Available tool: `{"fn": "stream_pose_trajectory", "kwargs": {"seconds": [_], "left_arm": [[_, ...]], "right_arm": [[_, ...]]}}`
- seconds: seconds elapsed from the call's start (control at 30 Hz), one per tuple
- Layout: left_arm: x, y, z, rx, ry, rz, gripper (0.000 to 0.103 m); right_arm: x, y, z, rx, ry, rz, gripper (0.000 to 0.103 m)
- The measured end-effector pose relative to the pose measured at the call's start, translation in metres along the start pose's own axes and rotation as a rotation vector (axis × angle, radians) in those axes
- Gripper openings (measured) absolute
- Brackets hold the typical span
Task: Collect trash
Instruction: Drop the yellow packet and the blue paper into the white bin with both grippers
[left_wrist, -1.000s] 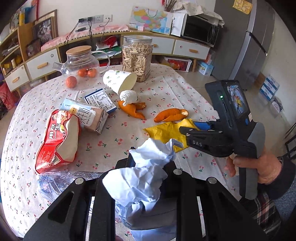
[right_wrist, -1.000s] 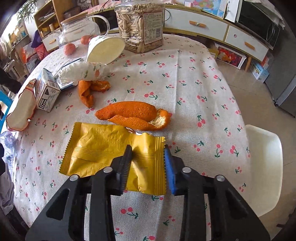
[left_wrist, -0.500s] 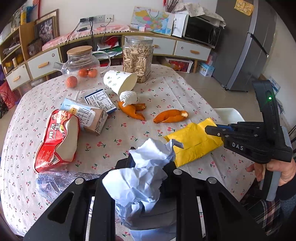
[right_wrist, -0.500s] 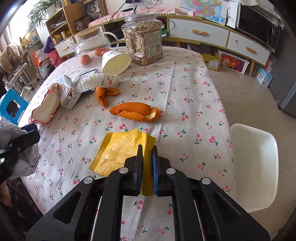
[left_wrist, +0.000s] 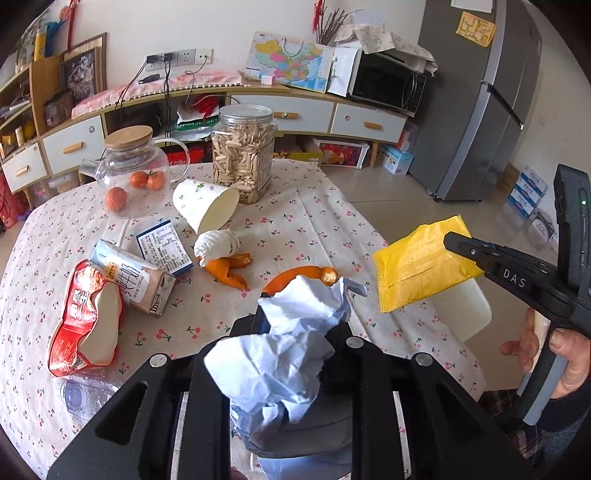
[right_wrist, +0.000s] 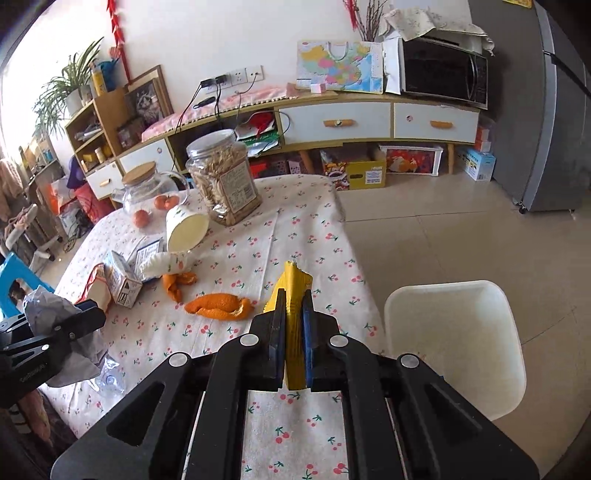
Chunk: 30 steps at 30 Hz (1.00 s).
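Observation:
My right gripper (right_wrist: 294, 306) is shut on a yellow snack wrapper (right_wrist: 291, 291) and holds it edge-on in the air above the table's right edge; the wrapper also shows in the left wrist view (left_wrist: 417, 269). My left gripper (left_wrist: 301, 321) is shut on a crumpled white paper wad (left_wrist: 280, 354) above the table's near edge. A white trash bin (right_wrist: 454, 347) stands on the floor right of the table. Orange peels (right_wrist: 218, 306), a milk carton (left_wrist: 133, 284), a red food bag (left_wrist: 86, 328), a tipped paper cup (left_wrist: 207, 205) and a white foam net (left_wrist: 218, 243) lie on the table.
A glass teapot (left_wrist: 127, 173) with oranges and a jar of seeds (left_wrist: 243, 162) stand at the table's far side. A crushed plastic bottle (left_wrist: 85, 395) lies at the near left edge. A cabinet, microwave and fridge stand behind.
My right gripper closed on the yellow wrapper and lifted it off the table, moving it right toward the bin. My left gripper kept holding the paper wad.

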<state>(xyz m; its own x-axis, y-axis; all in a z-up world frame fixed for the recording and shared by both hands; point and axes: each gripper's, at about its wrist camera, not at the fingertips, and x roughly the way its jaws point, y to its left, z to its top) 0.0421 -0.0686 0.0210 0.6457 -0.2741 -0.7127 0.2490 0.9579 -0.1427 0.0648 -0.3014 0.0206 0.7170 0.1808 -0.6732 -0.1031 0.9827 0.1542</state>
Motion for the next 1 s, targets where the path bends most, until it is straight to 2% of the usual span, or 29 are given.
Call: {"fn": "stream_pose_trajectory", "kwargs": {"seconds": [0.27,0.53,0.6,0.67,0.7,0.73,0.8,0.93,1.0], "left_arm": [[0.01,-0.037,0.029,0.034,-0.034,-0.047,0.022],[0.034,-0.089,0.042,0.086,-0.018,-0.114,0.022],[0.042,-0.102,0.042,0.101,-0.007,-0.128,0.022],[0.051,-0.116,0.044,0.111,0.005,-0.142,0.022],[0.056,-0.122,0.045,0.114,0.012,-0.15,0.022],[0.061,-0.129,0.046,0.116,0.018,-0.157,0.022],[0.069,-0.141,0.048,0.121,0.027,-0.171,0.022],[0.085,-0.166,0.053,0.133,0.043,-0.197,0.022],[0.093,-0.179,0.055,0.144,0.051,-0.206,0.022]], "right_arm": [[-0.024,-0.048,0.01,0.068,-0.09,-0.143,0.007],[-0.036,-0.107,0.003,0.168,-0.082,-0.301,0.008],[-0.033,-0.118,0.001,0.189,-0.056,-0.355,0.015],[-0.033,-0.128,-0.001,0.211,-0.038,-0.394,0.027],[-0.034,-0.133,-0.002,0.222,-0.034,-0.409,0.036],[-0.036,-0.138,-0.003,0.235,-0.036,-0.426,0.054],[-0.042,-0.147,-0.004,0.256,-0.056,-0.456,0.06],[-0.055,-0.163,-0.007,0.293,-0.093,-0.557,0.081],[-0.06,-0.172,-0.007,0.313,-0.11,-0.6,0.084]]}}
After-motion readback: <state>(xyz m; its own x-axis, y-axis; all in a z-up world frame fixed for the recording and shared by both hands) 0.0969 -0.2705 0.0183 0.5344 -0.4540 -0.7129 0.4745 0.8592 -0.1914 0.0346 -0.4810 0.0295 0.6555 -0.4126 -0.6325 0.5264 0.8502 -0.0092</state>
